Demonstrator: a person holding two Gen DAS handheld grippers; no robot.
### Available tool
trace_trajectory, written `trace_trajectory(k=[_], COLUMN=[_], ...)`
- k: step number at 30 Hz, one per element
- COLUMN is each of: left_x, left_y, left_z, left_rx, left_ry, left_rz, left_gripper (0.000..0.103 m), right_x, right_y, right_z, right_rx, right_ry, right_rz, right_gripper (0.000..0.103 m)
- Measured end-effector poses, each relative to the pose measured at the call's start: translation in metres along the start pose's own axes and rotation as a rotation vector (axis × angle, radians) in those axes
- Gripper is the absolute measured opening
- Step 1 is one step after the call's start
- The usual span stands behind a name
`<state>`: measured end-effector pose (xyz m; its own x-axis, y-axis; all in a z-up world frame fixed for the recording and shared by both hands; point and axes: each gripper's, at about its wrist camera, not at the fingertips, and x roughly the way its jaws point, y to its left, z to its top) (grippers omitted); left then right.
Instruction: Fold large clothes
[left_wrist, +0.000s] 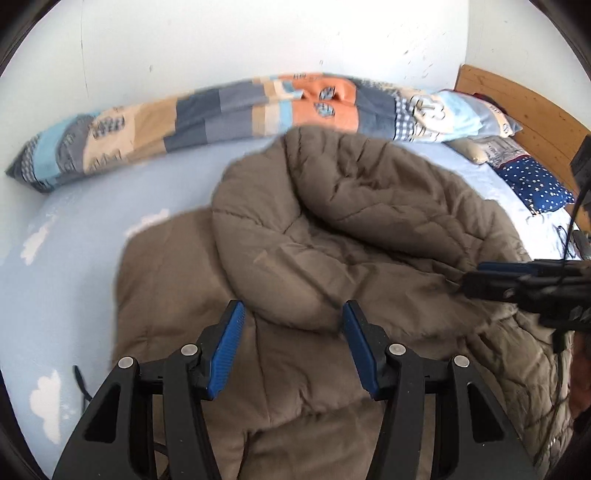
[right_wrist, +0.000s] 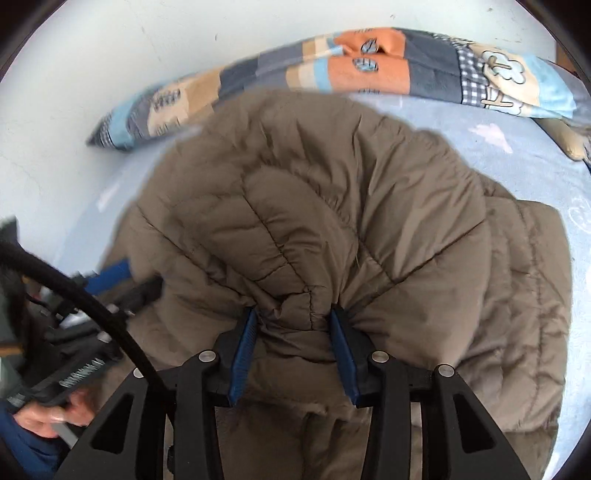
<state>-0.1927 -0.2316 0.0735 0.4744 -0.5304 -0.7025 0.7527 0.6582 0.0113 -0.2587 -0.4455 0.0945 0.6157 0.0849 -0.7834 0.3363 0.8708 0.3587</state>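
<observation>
A large brown quilted jacket (left_wrist: 332, 229) lies on the light blue bed sheet (left_wrist: 92, 229), with one part folded over into a thick roll. My left gripper (left_wrist: 293, 314) is open just above the jacket's near side, with nothing between its blue pads. My right gripper (right_wrist: 293, 321) is shut on a bunched fold of the jacket (right_wrist: 314, 206) and holds it up. The right gripper also shows in the left wrist view (left_wrist: 472, 277) at the jacket's right edge. The left gripper shows in the right wrist view (right_wrist: 125, 284) at the far left.
A long patchwork pillow (left_wrist: 221, 114) lies along the white wall at the back. More pillows (left_wrist: 532, 181) and a wooden headboard (left_wrist: 524, 107) are at the right. The sheet (right_wrist: 480, 136) with white cloud prints surrounds the jacket.
</observation>
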Motion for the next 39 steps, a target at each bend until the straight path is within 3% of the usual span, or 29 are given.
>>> trace_trajectory(k=[4, 7, 15, 19, 23, 30, 39], left_x=[-0.052, -0.088, -0.156, -0.166, -0.158, -0.139, -0.127], left_y=[-0.014, -0.024, -0.046, -0.043, -0.04, -0.029, -0.027], left_z=[-0.009, -0.025, -0.121, -0.17, -0.194, -0.205, -0.205], left_rx=[0.062, 0.057, 0.021, -0.033, -0.01, -0.021, -0.015], left_ry=[-0.093, -0.123, -0.059, 0.025, 0.094, 0.151, 0.155], left_rz=[0.034, 0.056, 0.144, 0.185, 0.245, 0.262, 0.265], left_gripper=[0.054, 0.057, 0.063, 0.063, 0.063, 0.064, 0.071], right_x=[-0.055, -0.095, -0.16, -0.161, -0.152, -0.134, -0.103], right_y=[0.008, 0.016, 0.022, 0.024, 0.027, 0.032, 0.027], right_z=[-0.02, -0.055, -0.17, -0.216, -0.233, -0.239, -0.25], right_rx=[-0.002, -0.015, -0.015, -0.005, 0.014, -0.017, -0.016], right_ry=[-0.079, -0.123, -0.165, -0.137, -0.087, -0.034, 0.065], right_rz=[0.046, 0.069, 0.088, 0.094, 0.091, 0.034, -0.013], right_gripper=[0.046, 0.051, 0.054, 0.054, 0.054, 0.056, 0.057])
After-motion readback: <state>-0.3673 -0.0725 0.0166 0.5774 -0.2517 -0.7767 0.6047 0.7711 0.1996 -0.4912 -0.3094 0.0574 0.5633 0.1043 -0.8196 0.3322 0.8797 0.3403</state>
